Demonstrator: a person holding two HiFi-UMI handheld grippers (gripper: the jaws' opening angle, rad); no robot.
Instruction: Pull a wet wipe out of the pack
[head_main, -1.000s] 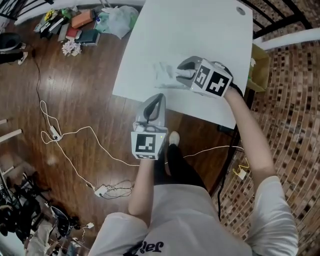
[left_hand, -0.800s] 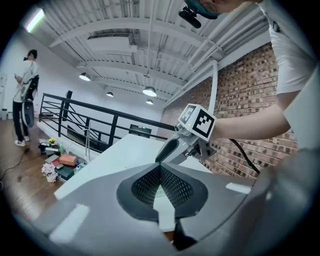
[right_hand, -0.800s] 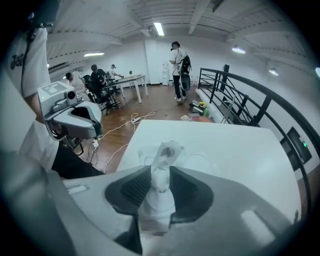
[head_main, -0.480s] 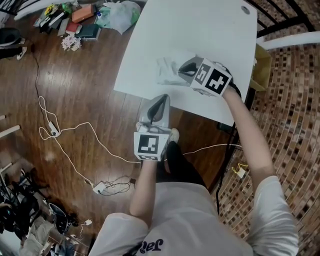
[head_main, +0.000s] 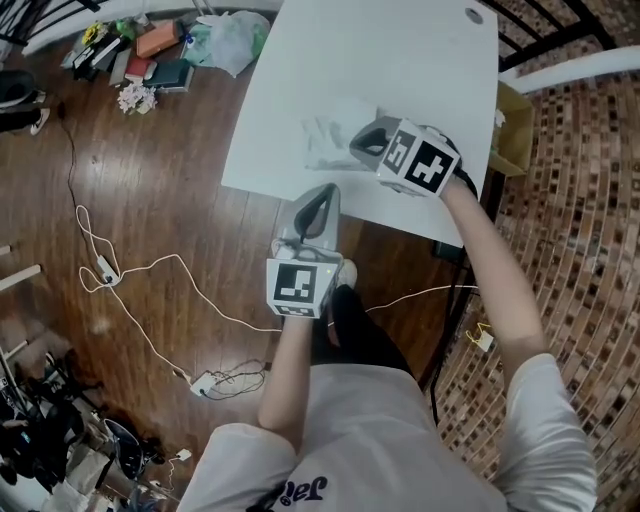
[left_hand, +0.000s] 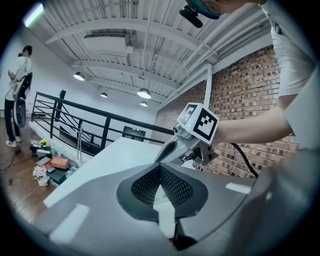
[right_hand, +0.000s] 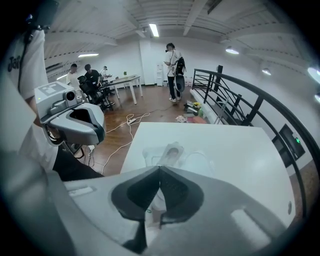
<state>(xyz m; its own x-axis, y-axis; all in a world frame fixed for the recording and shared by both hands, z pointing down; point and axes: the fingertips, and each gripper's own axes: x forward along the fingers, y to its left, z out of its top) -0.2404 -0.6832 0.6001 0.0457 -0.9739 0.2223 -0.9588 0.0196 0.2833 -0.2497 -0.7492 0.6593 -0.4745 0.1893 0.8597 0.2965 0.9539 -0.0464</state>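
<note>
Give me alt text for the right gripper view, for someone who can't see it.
The right gripper, grey jaws closed tip to tip, points at a translucent white wet wipe pack lying on a white table. The left gripper is at the left above a wooden floor, with people far behind.

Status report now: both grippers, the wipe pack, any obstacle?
Left gripper shut, empty, at the table's near edge. Right gripper shut, tips over the wipe pack. No wipe seen out yet. Nothing in the way.
</note>
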